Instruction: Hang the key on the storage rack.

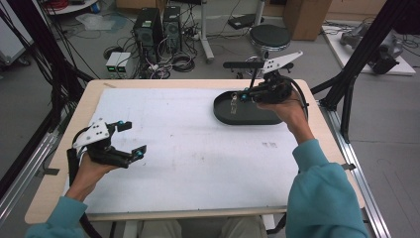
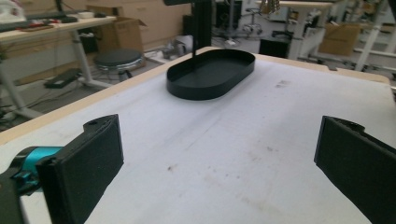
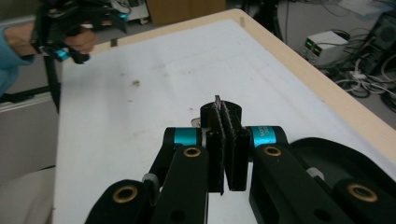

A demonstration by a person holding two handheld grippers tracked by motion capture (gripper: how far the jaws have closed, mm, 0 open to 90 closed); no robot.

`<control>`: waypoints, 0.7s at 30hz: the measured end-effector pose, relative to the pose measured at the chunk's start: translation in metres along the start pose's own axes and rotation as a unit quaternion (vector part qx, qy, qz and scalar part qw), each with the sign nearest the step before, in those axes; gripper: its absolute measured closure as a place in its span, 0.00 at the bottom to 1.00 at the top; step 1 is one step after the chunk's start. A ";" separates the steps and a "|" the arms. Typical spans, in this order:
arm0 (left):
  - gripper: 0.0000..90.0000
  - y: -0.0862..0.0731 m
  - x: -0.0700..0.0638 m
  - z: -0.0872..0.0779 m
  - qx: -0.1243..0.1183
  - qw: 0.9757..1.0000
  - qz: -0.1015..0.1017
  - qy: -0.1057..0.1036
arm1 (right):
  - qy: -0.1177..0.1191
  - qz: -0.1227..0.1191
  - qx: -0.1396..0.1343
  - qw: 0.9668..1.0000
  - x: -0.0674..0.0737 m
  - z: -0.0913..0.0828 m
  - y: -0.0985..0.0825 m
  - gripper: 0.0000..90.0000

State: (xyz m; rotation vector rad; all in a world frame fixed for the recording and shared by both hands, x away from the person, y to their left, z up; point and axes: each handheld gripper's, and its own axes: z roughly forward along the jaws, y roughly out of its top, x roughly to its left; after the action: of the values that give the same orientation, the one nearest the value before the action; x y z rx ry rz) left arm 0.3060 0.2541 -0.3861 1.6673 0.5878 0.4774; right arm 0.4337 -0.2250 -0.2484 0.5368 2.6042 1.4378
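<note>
With my right gripper (image 1: 246, 94) pinched shut on a thin, dangling metal piece (image 1: 233, 103) over the black tray (image 1: 242, 115), and my left gripper (image 1: 130, 140) gaping empty well off from it, I judge I'm mid-placing, so lowering comes next.

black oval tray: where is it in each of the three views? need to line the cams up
High view: black oval tray at upper right of the white mat, under the right gripper.
Left gripper view: upper centre.
Right gripper view: lower right, behind the jaws.
Shared landmark: the white mat.
</note>
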 end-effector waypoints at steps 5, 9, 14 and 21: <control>0.02 -0.024 -0.004 -0.014 -0.003 1.000 0.002 0.023 | -0.015 0.002 0.006 1.000 -0.013 -0.003 0.008 0.99; 0.02 -0.041 -0.007 -0.022 -0.012 0.999 -0.001 0.043 | -0.029 -0.003 0.027 0.999 -0.021 -0.004 0.014 0.99; 0.02 -0.060 -0.008 -0.032 -0.041 0.996 -0.015 0.072 | -0.043 0.002 0.031 0.999 -0.031 -0.007 0.019 0.99; 0.02 -0.075 -0.007 -0.037 -0.052 0.994 -0.024 0.088 | -0.069 0.010 0.035 0.997 -0.047 -0.015 0.023 0.99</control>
State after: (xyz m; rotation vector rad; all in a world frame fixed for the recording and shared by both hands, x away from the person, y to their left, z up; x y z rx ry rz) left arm 0.2692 0.2880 -0.4531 1.5182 0.7187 0.6149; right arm 0.4791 -0.2428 -0.2245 0.6486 2.5545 1.2700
